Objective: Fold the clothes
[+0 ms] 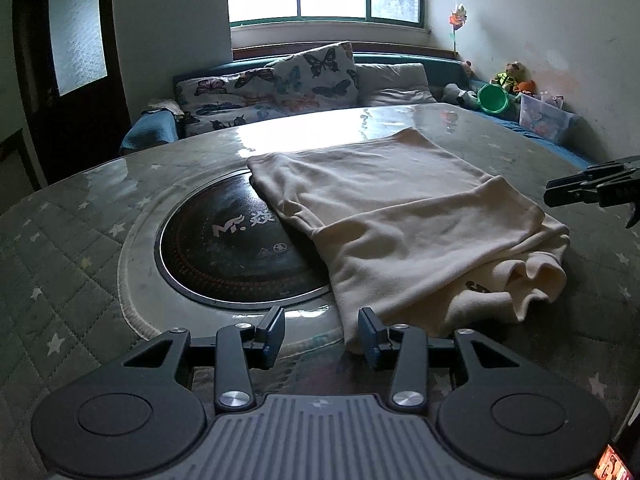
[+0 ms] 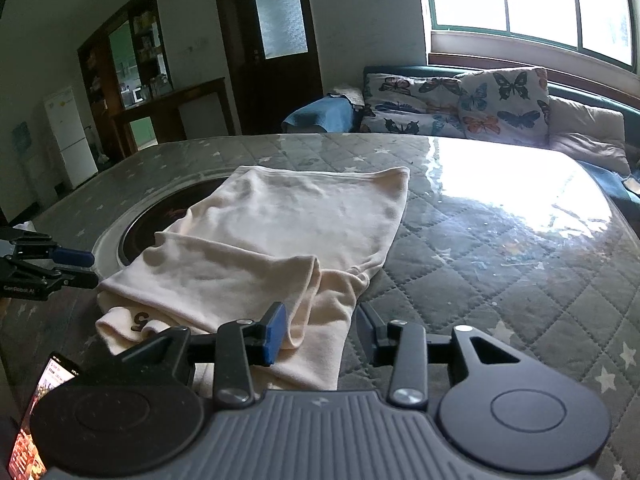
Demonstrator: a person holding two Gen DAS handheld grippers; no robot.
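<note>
Left gripper (image 1: 322,332) hangs at the bottom of its frame with jaws parted and nothing between them; its right finger just meets the near corner of the garment (image 1: 404,224). Right gripper (image 2: 320,332), low in its frame, is likewise unclenched, straddling a cream edge without pinching it. Folded in layers, the garment lies mid-frame on the quilted, star-patterned table (image 1: 72,264), partly covering the round black hob (image 1: 224,248), which bears "Mr." and further characters I cannot read. A dark printed mark, perhaps a "5", shows on a tucked fold. "GenRobot AI" is printed on the left gripper at the left edge of the right view.
</note>
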